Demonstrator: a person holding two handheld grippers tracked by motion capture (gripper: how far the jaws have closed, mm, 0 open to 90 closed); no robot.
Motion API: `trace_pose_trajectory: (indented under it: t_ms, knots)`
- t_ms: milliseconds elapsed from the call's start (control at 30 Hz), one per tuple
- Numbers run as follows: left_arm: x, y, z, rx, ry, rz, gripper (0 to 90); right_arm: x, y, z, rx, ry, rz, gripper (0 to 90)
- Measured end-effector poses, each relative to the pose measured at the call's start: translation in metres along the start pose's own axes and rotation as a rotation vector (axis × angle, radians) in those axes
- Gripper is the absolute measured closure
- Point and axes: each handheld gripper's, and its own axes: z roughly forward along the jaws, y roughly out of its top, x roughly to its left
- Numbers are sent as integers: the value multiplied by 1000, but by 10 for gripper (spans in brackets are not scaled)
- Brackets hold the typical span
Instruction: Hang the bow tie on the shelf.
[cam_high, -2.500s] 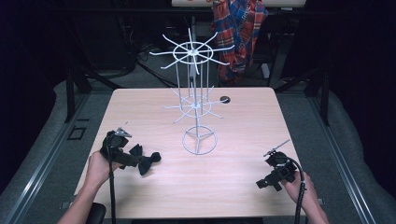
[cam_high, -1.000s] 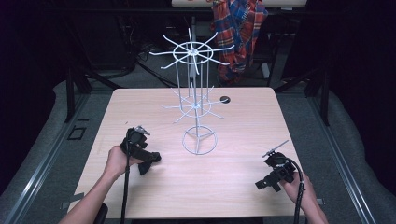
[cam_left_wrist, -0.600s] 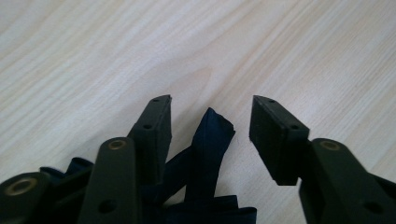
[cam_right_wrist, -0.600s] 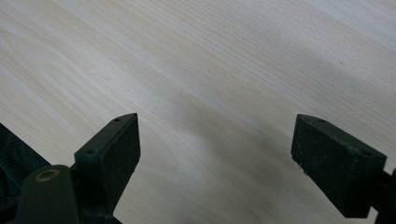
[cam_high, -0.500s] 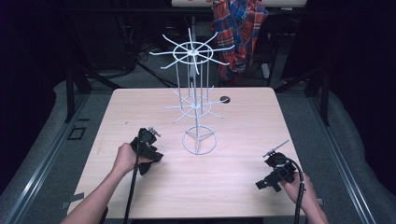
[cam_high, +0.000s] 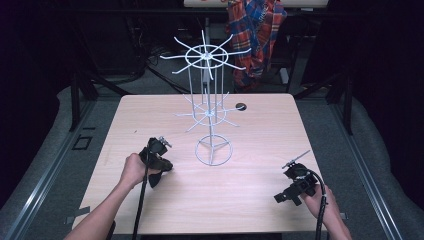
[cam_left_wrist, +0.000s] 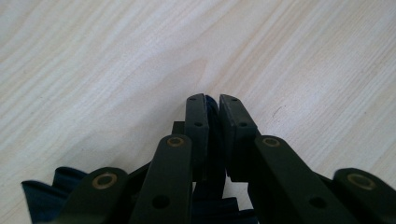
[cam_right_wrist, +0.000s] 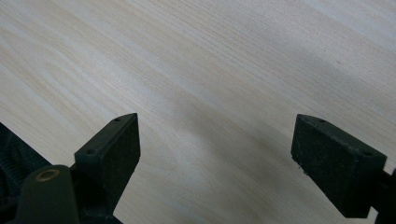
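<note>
My left gripper points down at the table, left of the wire stand's ring base. In the left gripper view its jaws have just been closing and now stand almost together, with a fold of a dark blue fabric thing pinched between the pads. From above that thing is a small dark lump under the hand. My right gripper rests low near the table's front right. Its jaws are wide open over bare wood.
A tall white wire stand with two tiers of hooks rises from the middle of the light wooden table. A small black round spot lies behind it. A plaid shirt hangs beyond the far edge.
The left hand moved right across the table to the dark thing and its jaws closed on it. The right hand and gripper stayed where they were.
</note>
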Motion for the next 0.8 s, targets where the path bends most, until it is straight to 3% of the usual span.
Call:
trace_pose_trajectory:
  t_ms: [567,800]
  knots:
    - [-1,-9,-46,-195,36,-50,858,0,-1,-1,1,3,9,154]
    - [-2,-10,-61,-272,26,-67,865,0,0,-1,2,2,6,154]
